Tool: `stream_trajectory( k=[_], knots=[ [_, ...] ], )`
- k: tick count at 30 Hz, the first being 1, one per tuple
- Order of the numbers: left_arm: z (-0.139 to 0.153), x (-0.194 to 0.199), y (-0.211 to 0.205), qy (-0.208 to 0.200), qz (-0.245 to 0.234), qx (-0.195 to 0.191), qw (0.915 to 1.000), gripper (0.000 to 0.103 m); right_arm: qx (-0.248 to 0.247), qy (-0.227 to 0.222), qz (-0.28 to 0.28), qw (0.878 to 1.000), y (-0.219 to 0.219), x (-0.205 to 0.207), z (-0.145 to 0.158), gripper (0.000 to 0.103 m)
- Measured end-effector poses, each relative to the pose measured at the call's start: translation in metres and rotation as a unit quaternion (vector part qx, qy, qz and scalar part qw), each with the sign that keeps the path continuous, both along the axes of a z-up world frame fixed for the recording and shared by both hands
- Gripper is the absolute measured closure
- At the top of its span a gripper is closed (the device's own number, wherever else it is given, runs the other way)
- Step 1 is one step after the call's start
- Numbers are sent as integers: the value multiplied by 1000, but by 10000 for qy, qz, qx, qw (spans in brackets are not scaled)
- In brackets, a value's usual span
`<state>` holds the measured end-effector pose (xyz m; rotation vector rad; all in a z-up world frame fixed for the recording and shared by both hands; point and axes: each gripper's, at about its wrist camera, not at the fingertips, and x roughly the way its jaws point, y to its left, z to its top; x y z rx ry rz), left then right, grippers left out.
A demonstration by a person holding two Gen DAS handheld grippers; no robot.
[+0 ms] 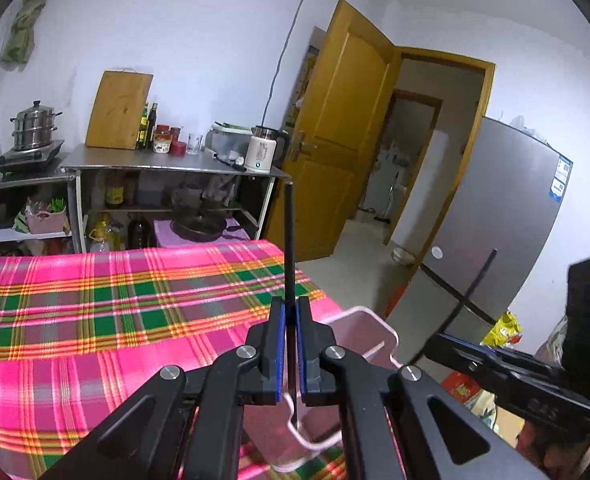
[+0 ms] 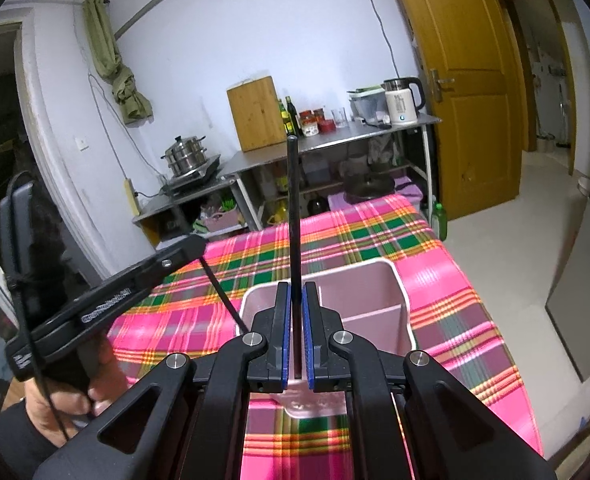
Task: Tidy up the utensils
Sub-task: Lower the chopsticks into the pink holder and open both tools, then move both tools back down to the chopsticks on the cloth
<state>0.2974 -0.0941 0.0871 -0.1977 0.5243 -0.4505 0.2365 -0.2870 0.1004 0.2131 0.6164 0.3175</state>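
Black-armed left gripper (image 1: 291, 312) has its blue-padded jaws clamped on a thin black chopstick (image 1: 289, 240), long axis running up and away from the pads, tip pointing at the far steel counter (image 1: 167, 162); its lower end shows between the pads, over the pink utensil holder (image 1: 369, 322). Right gripper (image 2: 296, 298) is likewise closed on a second black chopstick (image 2: 293, 208), stick near vertical in its own view, tip up, lower end down between the pads above the holder's near compartment. Holder is an open-topped pink bin with an inner divider, sitting near the table's right edge, on the pink, green and orange plaid cloth (image 1: 95, 304). Cloth is bare toward the left and far edges, plenty of free room there. From the right wrist view a hand (image 2: 67, 396) grips the left tool at lower left. Beyond the table: steel counter with cutting board (image 1: 117, 110), bottles, jars, white kettle (image 1: 261, 152); a steamer pot (image 1: 35, 126) on a lower shelf to its left. Yellow wooden door (image 1: 335, 140) stands open; grey fridge (image 1: 495, 220) at right; pale tiled floor between.
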Motion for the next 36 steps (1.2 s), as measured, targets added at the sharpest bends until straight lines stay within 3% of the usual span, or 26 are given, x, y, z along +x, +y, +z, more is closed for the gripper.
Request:
stream_trajectory(
  k=[5, 8, 13, 19, 30, 36],
  knots=[
    [-9, -11, 3, 149, 18, 85, 9999, 98, 25, 307, -18, 9995, 1, 4, -15, 97],
    [-11, -17, 7, 226, 21, 47, 9997, 90, 30, 522, -42, 9986, 0, 7, -23, 97],
    [-9, -30, 15, 254, 44, 47, 9997, 76, -23, 498, -89, 9987, -1, -3, -25, 89],
    [-4, -56, 31, 216, 60, 4, 9997, 70, 62, 476, -126, 9988, -7, -20, -26, 84],
    [-12, -115, 81, 228, 470, -140, 9985, 69, 151, 354, 46, 9992, -2, -63, -26, 84],
    [-38, -145, 110, 505, 848, -46, 9951, 69, 127, 390, 311, 9987, 14, -82, -32, 84]
  ],
)
